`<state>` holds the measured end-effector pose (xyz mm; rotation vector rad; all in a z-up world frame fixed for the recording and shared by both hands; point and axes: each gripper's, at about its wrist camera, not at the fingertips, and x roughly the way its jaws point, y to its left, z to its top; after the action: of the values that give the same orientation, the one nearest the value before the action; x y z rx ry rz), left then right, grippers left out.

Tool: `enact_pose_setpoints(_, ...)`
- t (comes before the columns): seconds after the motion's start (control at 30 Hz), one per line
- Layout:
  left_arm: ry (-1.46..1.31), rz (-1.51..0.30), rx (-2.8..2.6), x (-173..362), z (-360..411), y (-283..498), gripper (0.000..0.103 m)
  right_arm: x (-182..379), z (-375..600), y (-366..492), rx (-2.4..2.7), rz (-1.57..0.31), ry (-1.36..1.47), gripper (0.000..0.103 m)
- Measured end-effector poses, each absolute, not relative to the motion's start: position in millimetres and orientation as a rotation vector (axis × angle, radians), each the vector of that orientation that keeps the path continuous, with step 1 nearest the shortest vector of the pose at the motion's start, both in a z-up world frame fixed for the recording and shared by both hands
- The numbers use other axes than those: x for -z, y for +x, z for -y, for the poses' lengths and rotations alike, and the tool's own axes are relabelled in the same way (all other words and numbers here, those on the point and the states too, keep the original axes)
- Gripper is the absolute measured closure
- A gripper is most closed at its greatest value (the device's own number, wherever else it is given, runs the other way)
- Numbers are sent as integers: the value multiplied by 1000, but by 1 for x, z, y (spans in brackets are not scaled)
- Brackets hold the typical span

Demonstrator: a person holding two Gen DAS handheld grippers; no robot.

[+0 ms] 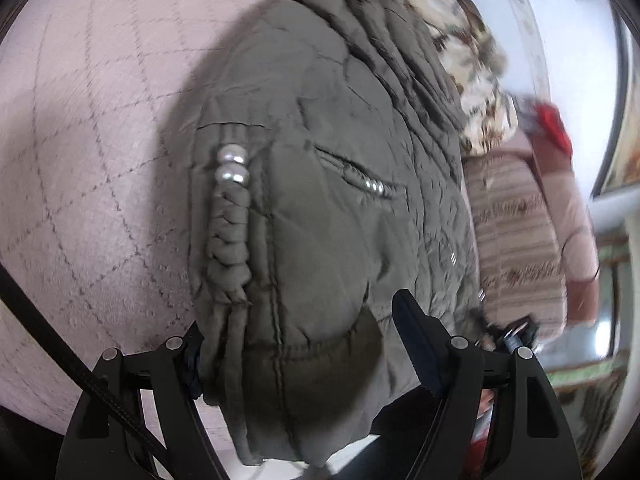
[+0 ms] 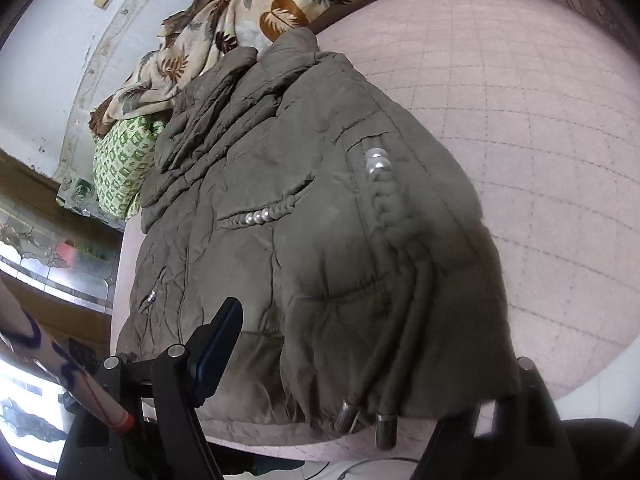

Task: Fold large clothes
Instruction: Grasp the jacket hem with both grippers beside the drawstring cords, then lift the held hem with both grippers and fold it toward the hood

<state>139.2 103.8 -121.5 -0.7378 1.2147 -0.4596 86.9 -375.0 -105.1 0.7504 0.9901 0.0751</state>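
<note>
both wrist views close, sharing jacket [image 1: 320,200]

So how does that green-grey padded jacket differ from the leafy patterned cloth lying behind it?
The jacket is one plain olive colour, while the leafy cloth is cream printed with brown and grey leaves. The jacket looks thick and quilted, with pearl-like beads and a braided trim; the cloth looks thin, with no trim. The jacket lies spread fairly flat, and the cloth is bunched in a heap. Both rest on the pink bedcover.

Olive jacket [image 2: 304,240] on pink quilted bed [image 2: 520,120]
</note>
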Motion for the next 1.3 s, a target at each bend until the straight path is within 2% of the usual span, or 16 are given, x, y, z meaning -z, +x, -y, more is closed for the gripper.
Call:
enact_pose_setpoints(0.03,-760,-1214,445,122,-107,138,28,108,376,89,-72,-994,762,20)
enact_pose_setpoints(0.1,-761,-1208,376,121,-111,134,40,117,378,91,-62,-998,791,20)
enact_pose_setpoints(0.17,-712,-1212,303,115,-112,130,62,122,379,90,-49,-992,815,25)
enact_pose_setpoints(0.2,-689,-1208,277,111,-112,127,64,123,379,88,-42,-986,815,26)
enact_pose_setpoints(0.27,-660,-1187,236,101,-110,122,74,121,378,85,-30,-988,794,42)
enact_pose_setpoints(0.3,-630,-1184,216,96,-106,120,75,120,378,83,-19,-995,782,47)
enact_pose_setpoints(0.37,-518,-1165,162,77,-90,114,78,119,380,79,-24,-997,789,67)
enact_pose_setpoints(0.47,-338,-1116,106,52,-68,100,80,106,380,75,-16,-985,764,79)
enact_pose_setpoints(0.57,-211,-1073,74,33,-50,88,80,78,364,70,11,-966,611,83)
enact_pose_setpoints(0.83,-118,-1078,37,23,-46,65,80,33,329,43,40,-946,312,86)
enact_pose_setpoints(1.17,-58,-1110,27,21,-49,33,80,26,333,-6,-7,-1007,326,86)
enact_pose_setpoints(1.3,-36,-1055,40,-2,-43,45,80,20,334,-7,-10,-1007,327,86)
